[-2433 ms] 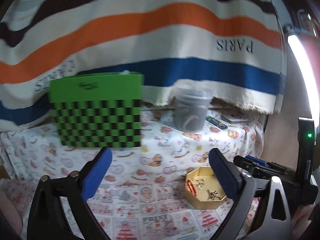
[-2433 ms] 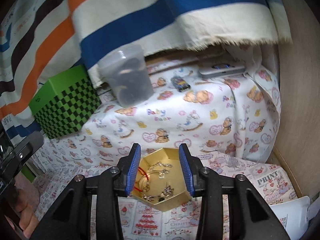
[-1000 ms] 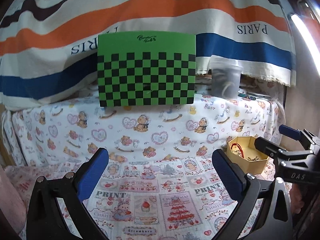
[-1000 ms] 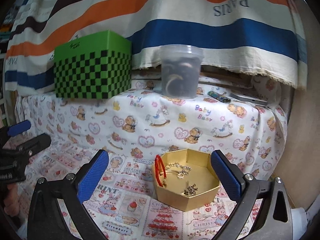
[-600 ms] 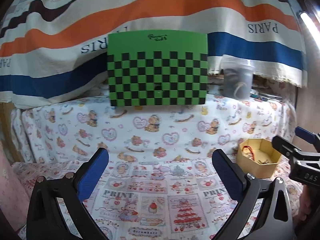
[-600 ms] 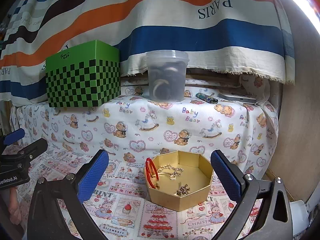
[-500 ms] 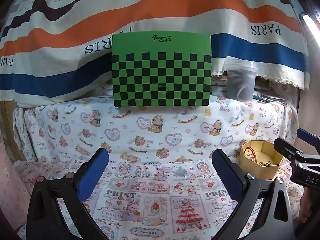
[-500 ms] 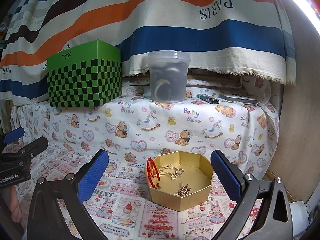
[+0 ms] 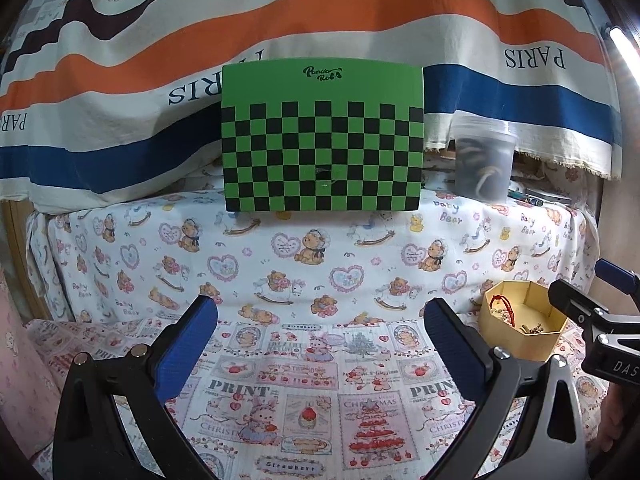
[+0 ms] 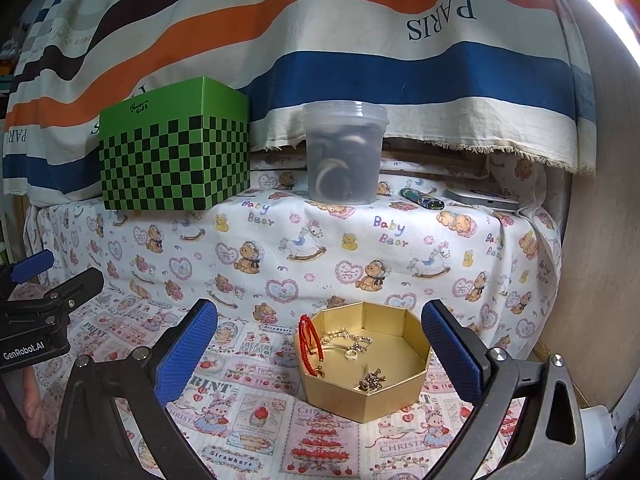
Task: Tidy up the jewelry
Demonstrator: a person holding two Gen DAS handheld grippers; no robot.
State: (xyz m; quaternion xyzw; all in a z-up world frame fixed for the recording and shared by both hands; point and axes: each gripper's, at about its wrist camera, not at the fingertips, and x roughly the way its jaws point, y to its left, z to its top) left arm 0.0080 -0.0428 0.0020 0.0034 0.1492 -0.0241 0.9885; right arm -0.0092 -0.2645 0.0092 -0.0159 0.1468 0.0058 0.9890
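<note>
Between my spread right gripper (image 10: 320,344) fingers sits the gold hexagonal box (image 10: 366,364), open-topped and reachable from above. Bare printed cloth (image 9: 304,380) lies ahead of my left gripper (image 9: 320,340). On the raised ledge behind, the green checkered box (image 9: 322,136) and the lidded plastic tub (image 10: 343,152) block the way.

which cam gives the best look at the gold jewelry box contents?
Right wrist. The gold box sits near centre, open top toward the camera, showing the red cord, chain and charms. In the left wrist view the box is small at the right edge, its contents barely resolved.
</note>
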